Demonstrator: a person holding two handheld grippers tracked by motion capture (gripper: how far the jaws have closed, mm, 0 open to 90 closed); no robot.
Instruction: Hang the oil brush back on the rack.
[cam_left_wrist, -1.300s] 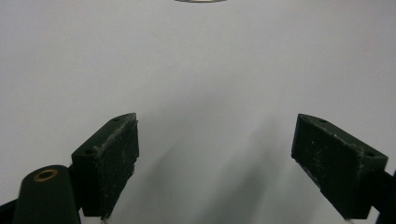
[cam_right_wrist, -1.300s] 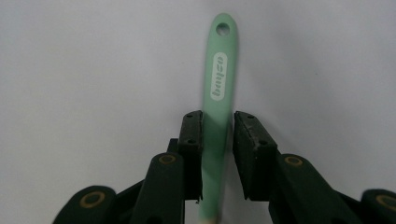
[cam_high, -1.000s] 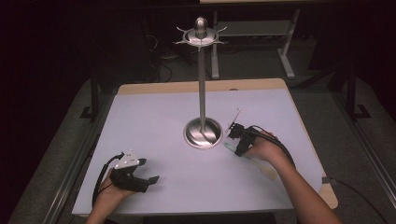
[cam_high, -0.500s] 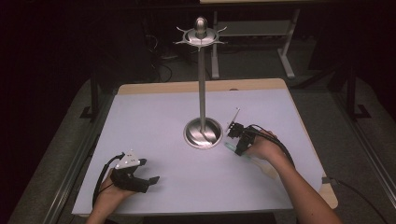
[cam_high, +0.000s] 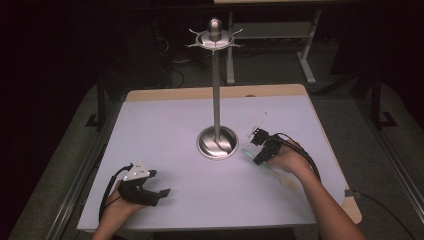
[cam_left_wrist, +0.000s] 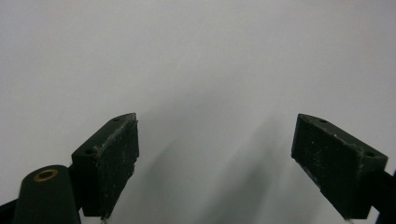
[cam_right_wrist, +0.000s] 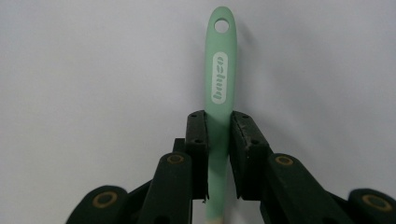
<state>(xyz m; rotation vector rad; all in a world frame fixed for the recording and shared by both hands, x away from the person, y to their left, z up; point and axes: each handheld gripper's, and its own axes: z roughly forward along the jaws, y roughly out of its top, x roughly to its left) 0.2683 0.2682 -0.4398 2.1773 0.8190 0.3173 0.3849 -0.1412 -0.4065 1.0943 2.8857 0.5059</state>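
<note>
A pale green utensil handle (cam_right_wrist: 220, 79) with a hanging hole at its tip and white lettering lies along the white table top. My right gripper (cam_right_wrist: 218, 126) is shut on the handle, both jaws pressed to its sides. From above, the right gripper (cam_high: 261, 150) sits just right of the base of a tall metal hook stand (cam_high: 216, 141), and the utensil (cam_high: 280, 177) runs back under the hand. My left gripper (cam_high: 159, 192) rests at the front left, open. Its two black pads (cam_left_wrist: 116, 154) stand wide apart over bare table.
The stand's pole rises from the table's middle to a ring of hooks (cam_high: 215, 39) at the top. The white table (cam_high: 165, 125) has wooden edges. Dark floor, table legs and cables lie beyond it.
The right gripper has edged slightly with the utensil near the stand's base. The left gripper has stayed where it was.
</note>
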